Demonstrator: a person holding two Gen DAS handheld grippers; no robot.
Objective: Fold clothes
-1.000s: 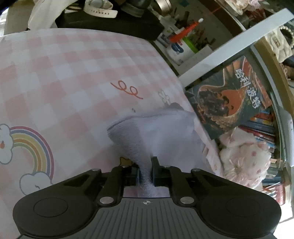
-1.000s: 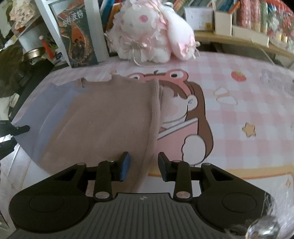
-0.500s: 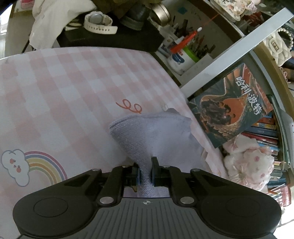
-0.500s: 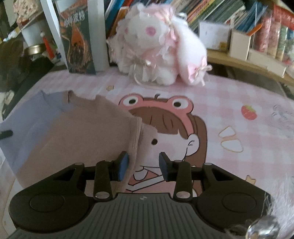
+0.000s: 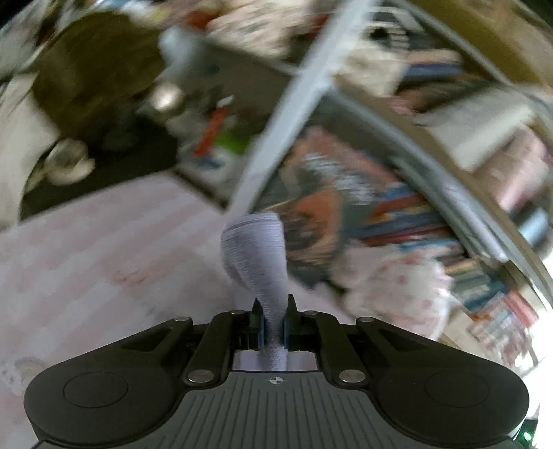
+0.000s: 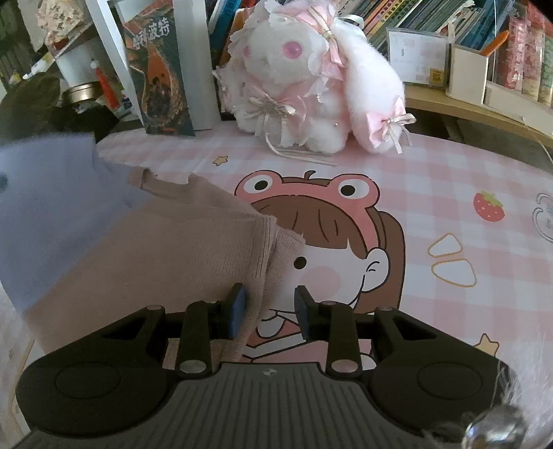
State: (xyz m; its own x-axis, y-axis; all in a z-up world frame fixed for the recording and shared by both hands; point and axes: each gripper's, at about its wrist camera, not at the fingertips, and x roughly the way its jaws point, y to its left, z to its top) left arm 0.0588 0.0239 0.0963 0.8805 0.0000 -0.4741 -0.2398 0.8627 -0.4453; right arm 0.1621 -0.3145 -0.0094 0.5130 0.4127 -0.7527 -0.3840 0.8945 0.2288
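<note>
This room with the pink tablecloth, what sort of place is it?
Most likely a home study or bedroom desk. A plush rabbit sits on the checked cartoon tablecloth, with books packed on shelves behind, and a knit garment lies spread for folding.

Left gripper fingers pinched together; right gripper fingers spread apart.

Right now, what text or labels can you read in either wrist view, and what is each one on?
"哈利·波特": on the poster propped against the white shelf, right wrist view.
Desk calendar: red and dark print, too small to read.
Book spines on the shelf: lettering too small to read.
Left wrist view: all motion-blurred; the poster's lettering is unreadable there.
</note>
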